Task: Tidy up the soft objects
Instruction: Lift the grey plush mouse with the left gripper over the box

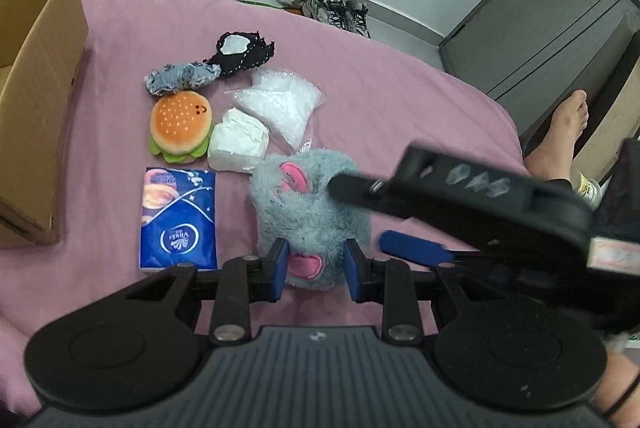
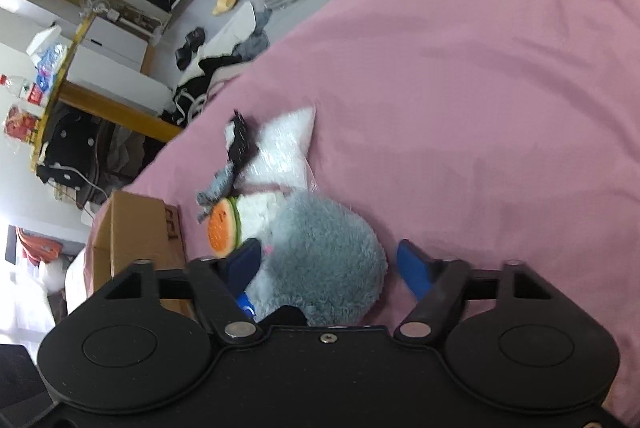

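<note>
Cardboard box (image 1: 38, 99) stands at far left on the pink bed (image 1: 400, 99). Tissue pack (image 1: 179, 220) lies beside the grey plush toy (image 1: 308, 211). Left tongs (image 1: 316, 264) straddle the toy's near end, apart. Right tongs (image 2: 328, 264) flank it, apart.

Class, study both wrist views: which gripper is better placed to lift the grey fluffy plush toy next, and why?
Probably the left gripper: its blue fingers already flank the grey plush toy squarely, jaws open. The right gripper also straddles it, but comes in tilted from the side.
</note>
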